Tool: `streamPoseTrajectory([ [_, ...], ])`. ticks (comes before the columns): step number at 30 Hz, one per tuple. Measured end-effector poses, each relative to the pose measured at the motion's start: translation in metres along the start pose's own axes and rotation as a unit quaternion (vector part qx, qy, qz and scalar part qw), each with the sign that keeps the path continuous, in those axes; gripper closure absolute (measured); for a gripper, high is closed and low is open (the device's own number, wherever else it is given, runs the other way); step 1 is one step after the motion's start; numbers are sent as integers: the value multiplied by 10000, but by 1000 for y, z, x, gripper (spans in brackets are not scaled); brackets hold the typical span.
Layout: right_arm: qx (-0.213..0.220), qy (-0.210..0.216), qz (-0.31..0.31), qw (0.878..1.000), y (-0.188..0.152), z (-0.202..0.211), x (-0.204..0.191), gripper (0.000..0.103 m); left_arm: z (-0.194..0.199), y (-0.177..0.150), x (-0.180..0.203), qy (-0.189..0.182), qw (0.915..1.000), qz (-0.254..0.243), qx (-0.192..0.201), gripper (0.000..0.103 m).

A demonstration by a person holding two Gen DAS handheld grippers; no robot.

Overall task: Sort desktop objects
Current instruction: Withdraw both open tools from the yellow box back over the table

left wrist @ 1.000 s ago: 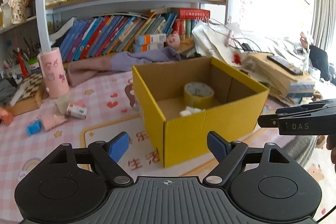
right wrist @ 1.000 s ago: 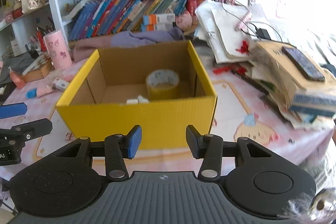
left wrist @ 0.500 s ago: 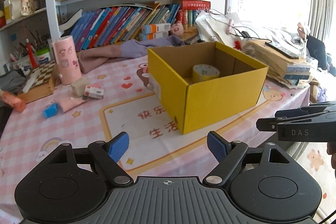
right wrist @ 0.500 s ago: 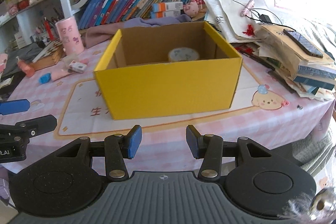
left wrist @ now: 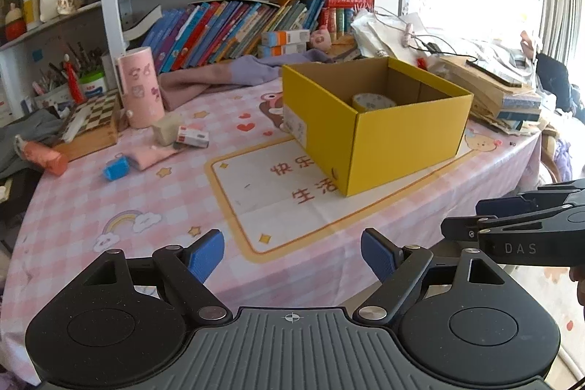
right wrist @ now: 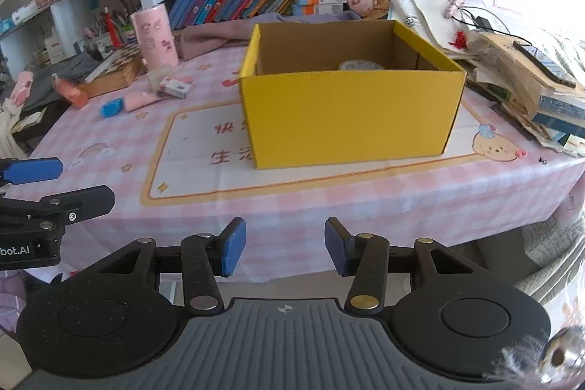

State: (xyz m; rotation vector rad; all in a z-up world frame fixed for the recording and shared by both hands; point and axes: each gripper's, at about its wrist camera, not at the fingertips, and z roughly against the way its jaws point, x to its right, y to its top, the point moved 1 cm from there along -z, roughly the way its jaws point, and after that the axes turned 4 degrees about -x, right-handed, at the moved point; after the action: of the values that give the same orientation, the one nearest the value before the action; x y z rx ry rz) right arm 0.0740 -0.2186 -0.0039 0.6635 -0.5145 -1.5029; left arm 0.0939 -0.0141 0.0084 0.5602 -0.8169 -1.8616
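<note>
Both hand-held grippers have drawn back from the open yellow cardboard box (left wrist: 406, 137), which a second ago filled each wrist view and now sits farther off on the pink checked tablecloth (left wrist: 146, 203). Left gripper (left wrist: 292, 256) hangs over the table's near edge with its blue-padded jaws spread wide and nothing between them; right gripper (right wrist: 285, 249) holds its jaws partly apart, likewise empty, short of the cloth's hanging front.

Inside the box, a roll of yellowish packing tape (left wrist: 373, 101) lies flat on the floor towards the back; from the right wrist view only its top edge (right wrist: 360, 64) clears the front wall. Whatever else the box holds is hidden behind its walls.

Left of the box, well apart from it, loose items remain on the cloth: a tall pink cylindrical cup with cartoon prints (left wrist: 140, 86), a small white-and-red carton (left wrist: 192, 137) just beside a beige block (left wrist: 166, 130), a small blue eraser-like piece (left wrist: 115, 169) and an orange tube (left wrist: 44, 156) at the table's far left edge.
</note>
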Motion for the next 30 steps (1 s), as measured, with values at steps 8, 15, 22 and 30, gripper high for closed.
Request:
streamPoseTrajectory([
  [8,-184,205,-250,9993,-9,-6,-17,57,13,-16,-18,211,9998,14,-51,18],
  [15,-271,377,-214,9987,-12,-9,-39,56,25,-29,-34,394,9992,64,-55,18],
  [22,-274,591,284,9975,-11,-12,-71,56,33,-37,-54,542,9980,325,-48,18],
  [30,-186,708,680,9950,-7,-14,-98,55,40,-43,-74,684,9959,584,9,18],
])
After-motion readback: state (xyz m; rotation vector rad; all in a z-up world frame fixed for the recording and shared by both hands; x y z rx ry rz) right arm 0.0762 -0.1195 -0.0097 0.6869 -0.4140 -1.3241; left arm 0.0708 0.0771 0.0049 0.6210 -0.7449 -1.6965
